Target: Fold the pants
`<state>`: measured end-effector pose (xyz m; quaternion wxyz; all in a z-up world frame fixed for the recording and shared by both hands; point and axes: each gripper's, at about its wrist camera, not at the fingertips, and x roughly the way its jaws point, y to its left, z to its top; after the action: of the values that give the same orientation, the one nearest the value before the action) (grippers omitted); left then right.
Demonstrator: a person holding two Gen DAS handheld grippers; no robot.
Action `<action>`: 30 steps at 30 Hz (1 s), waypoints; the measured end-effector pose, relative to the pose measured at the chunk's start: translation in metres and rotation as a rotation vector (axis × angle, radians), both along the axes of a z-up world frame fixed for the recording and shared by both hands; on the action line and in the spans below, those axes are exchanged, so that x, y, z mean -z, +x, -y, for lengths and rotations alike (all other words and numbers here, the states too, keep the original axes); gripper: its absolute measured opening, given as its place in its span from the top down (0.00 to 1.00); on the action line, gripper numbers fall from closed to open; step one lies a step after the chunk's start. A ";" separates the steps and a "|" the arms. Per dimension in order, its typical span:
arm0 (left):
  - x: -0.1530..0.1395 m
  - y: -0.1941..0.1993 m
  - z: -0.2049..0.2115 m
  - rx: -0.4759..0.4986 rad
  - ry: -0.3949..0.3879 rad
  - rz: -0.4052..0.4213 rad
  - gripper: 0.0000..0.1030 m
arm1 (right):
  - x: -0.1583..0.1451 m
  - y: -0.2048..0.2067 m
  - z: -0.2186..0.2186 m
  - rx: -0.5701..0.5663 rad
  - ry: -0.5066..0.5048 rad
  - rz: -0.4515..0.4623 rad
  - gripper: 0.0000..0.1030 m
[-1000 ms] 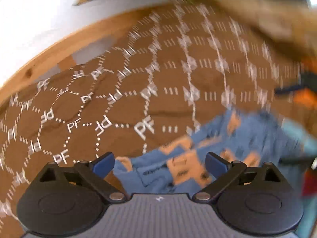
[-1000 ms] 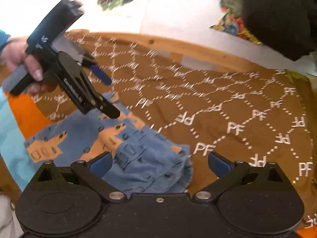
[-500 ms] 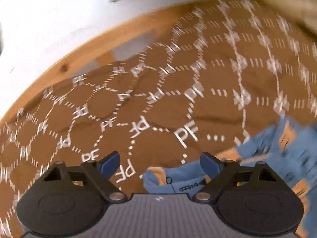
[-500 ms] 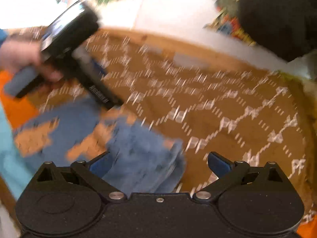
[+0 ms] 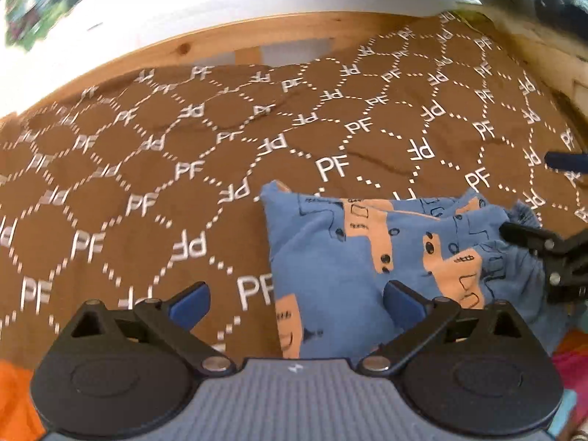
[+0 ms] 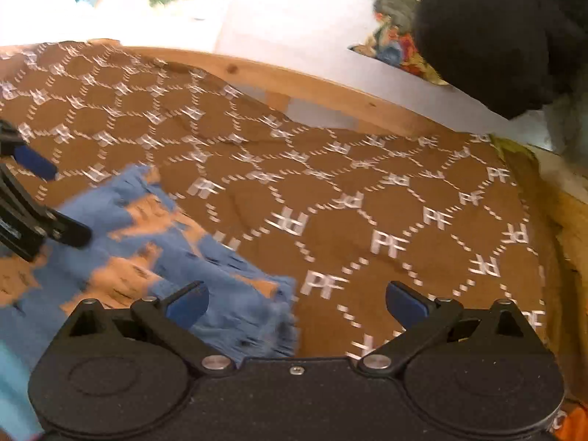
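The pants (image 5: 371, 253) are small, blue with orange patches, and lie folded into a compact pile on the brown patterned cover (image 5: 183, 169). In the right wrist view the pants (image 6: 147, 257) lie at the lower left. My left gripper (image 5: 296, 299) is open and empty, just above the pile's left edge. My right gripper (image 6: 296, 301) is open and empty over the pile's right corner. The right gripper's fingers (image 5: 529, 239) show at the right edge of the left wrist view, and the left gripper's fingers (image 6: 66, 229) show at the left edge of the right wrist view.
A wooden bed rail (image 5: 257, 33) runs along the far edge of the cover, with a white wall behind. A black garment (image 6: 496, 33) hangs at the upper right. Orange fabric (image 5: 14, 397) lies at the near left corner.
The left gripper has drawn back and swung its view right, so the whole folded pile now lies ahead of it. The right gripper has shifted slightly. Both stay open.
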<state>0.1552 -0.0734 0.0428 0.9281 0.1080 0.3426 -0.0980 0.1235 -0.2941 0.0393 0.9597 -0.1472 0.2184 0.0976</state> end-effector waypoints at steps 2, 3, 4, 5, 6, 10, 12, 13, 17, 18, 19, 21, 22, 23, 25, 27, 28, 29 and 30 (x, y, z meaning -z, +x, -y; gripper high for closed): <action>0.005 -0.007 -0.003 -0.002 0.024 -0.013 0.01 | 0.010 0.001 -0.014 -0.045 -0.076 -0.062 0.01; 0.007 -0.010 -0.005 -0.012 0.027 -0.020 0.01 | 0.018 0.001 -0.019 -0.058 -0.125 -0.080 0.01; 0.008 -0.014 -0.008 -0.027 0.015 -0.033 0.01 | 0.022 -0.004 -0.019 -0.057 -0.130 -0.057 0.01; 0.008 -0.019 -0.011 -0.049 -0.011 -0.047 0.01 | 0.019 -0.006 -0.018 -0.052 -0.123 -0.050 0.01; 0.008 -0.021 -0.016 -0.076 -0.047 -0.061 0.01 | 0.015 -0.006 -0.018 -0.051 -0.118 -0.055 0.01; 0.004 -0.036 -0.028 -0.139 -0.198 -0.150 0.00 | -0.003 -0.019 -0.012 -0.049 -0.095 -0.038 0.01; 0.004 -0.044 -0.032 -0.150 -0.233 -0.165 0.00 | -0.007 -0.031 -0.011 -0.067 -0.096 -0.042 0.01; 0.005 -0.048 -0.032 -0.153 -0.239 -0.172 0.00 | -0.007 -0.035 -0.011 -0.075 -0.093 -0.051 0.01; 0.007 -0.057 -0.032 -0.144 -0.225 -0.197 0.00 | -0.004 -0.041 -0.014 -0.080 -0.080 -0.094 0.01; 0.009 -0.059 -0.032 -0.148 -0.215 -0.200 0.00 | -0.001 -0.038 -0.015 -0.078 -0.088 -0.121 0.01; 0.009 -0.059 -0.032 -0.148 -0.217 -0.203 0.00 | 0.003 -0.035 -0.015 -0.083 -0.102 -0.161 0.01; 0.009 -0.060 -0.034 -0.146 -0.226 -0.206 0.00 | 0.005 -0.033 -0.013 -0.083 -0.090 -0.178 0.01; 0.009 -0.060 -0.034 -0.144 -0.226 -0.205 0.00 | 0.003 -0.032 -0.010 -0.082 -0.067 -0.181 0.01; 0.009 -0.060 -0.035 -0.141 -0.226 -0.206 0.00 | 0.002 -0.032 -0.008 -0.081 -0.054 -0.182 0.01; 0.009 -0.061 -0.036 -0.137 -0.232 -0.208 0.00 | -0.002 -0.029 -0.005 -0.075 -0.032 -0.183 0.01; 0.009 -0.060 -0.036 -0.134 -0.235 -0.212 0.00 | -0.004 -0.025 0.000 -0.070 0.000 -0.200 0.01; 0.008 -0.060 -0.037 -0.133 -0.238 -0.214 0.00 | -0.005 -0.024 0.003 -0.069 0.023 -0.211 0.01; 0.008 -0.059 -0.037 -0.135 -0.241 -0.217 0.00 | -0.007 -0.022 0.007 -0.067 0.049 -0.219 0.01; 0.007 -0.059 -0.038 -0.137 -0.245 -0.220 0.00 | -0.008 -0.020 0.010 -0.068 0.076 -0.223 0.01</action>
<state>0.0960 -0.0350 0.0360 0.8957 -0.0411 0.4342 -0.0869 0.1032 -0.3041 0.0474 0.9306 -0.1061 0.3148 0.1538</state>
